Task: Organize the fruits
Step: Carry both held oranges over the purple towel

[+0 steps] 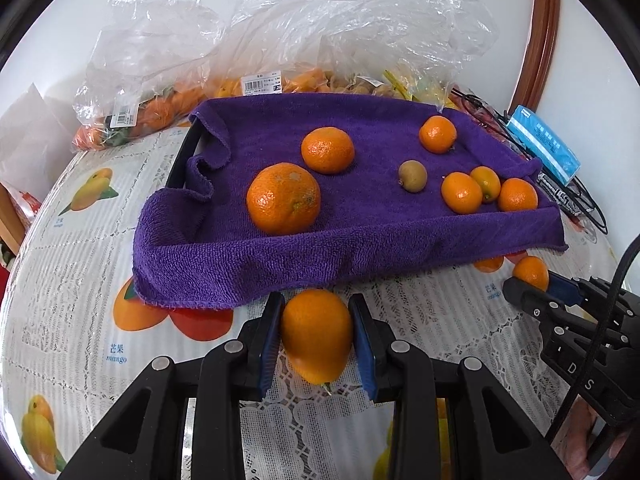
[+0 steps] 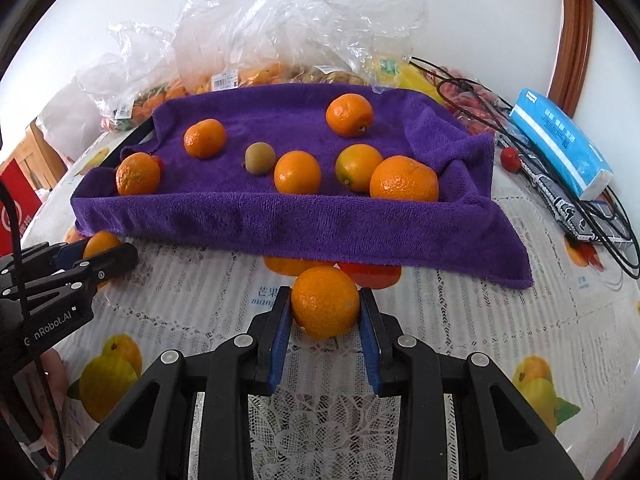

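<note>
**Two oranges gripped, tray ahead**

My left gripper [image 1: 316, 336] is clamped on an orange [image 1: 317, 334], blue pads pressing both sides; the fruit is slightly oval, long axis running toward me, green stem end at the near bottom. My right gripper [image 2: 325, 312] grasps a rounder mandarin [image 2: 325, 307] the same way. Both fruits sit over the tablecloth [image 1: 80, 280], just short of the towel [image 1: 340, 240]. My left gripper's body, seen from the right wrist, reads "GenRobot.AI". The cloth is printed with fruit pictures captioned "mango" under Chinese characters. On the purple towel over the tray lie seven citrus fruits and one brownish-green kiwi [image 2: 260, 158]. Behind, plastic bags [image 1: 280, 32] carry barcode price stickers, too small to read. A blue tissue pack [image 2: 560, 144] lies right, its print unreadable.
</note>
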A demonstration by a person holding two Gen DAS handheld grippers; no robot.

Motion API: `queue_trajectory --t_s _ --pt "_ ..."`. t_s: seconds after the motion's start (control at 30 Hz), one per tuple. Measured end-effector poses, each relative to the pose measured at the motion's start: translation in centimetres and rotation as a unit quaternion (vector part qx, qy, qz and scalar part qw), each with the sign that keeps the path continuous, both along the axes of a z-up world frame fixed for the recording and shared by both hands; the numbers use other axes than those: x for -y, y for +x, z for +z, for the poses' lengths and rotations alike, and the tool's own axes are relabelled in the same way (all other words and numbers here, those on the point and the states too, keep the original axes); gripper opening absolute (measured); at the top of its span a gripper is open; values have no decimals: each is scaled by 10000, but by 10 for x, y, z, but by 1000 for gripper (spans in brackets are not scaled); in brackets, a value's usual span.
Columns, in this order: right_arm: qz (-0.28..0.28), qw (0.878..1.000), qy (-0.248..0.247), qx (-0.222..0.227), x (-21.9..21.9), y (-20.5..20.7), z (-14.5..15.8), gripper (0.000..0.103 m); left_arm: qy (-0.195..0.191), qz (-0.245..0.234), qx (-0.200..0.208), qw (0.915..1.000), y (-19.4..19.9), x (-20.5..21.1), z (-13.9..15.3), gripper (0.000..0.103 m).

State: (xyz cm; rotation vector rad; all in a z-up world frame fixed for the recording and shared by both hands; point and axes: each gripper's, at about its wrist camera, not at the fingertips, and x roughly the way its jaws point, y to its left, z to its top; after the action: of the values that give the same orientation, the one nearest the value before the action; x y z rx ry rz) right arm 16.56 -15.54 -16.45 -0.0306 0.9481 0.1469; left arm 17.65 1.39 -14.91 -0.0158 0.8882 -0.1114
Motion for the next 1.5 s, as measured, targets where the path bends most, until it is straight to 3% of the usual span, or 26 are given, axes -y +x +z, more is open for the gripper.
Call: queue_trajectory --t_s 0.4,0.57,1.03,1.5 --pt "3 10000 74 -4 3 1 0 33 -66 64 4 10000 0 -1 1 31" --pt "-8 10000 84 6 3 1 0 32 -406 30 19 9992 -1 -7 5 31" --pt "-181 9997 166 98 10 -6 4 32 -600 -259 186 9977 -12 -2 17 31" --pt "-205 9989 158 402 9 -24 31 32 -914 -339 461 9942 -21 -9 33 31"
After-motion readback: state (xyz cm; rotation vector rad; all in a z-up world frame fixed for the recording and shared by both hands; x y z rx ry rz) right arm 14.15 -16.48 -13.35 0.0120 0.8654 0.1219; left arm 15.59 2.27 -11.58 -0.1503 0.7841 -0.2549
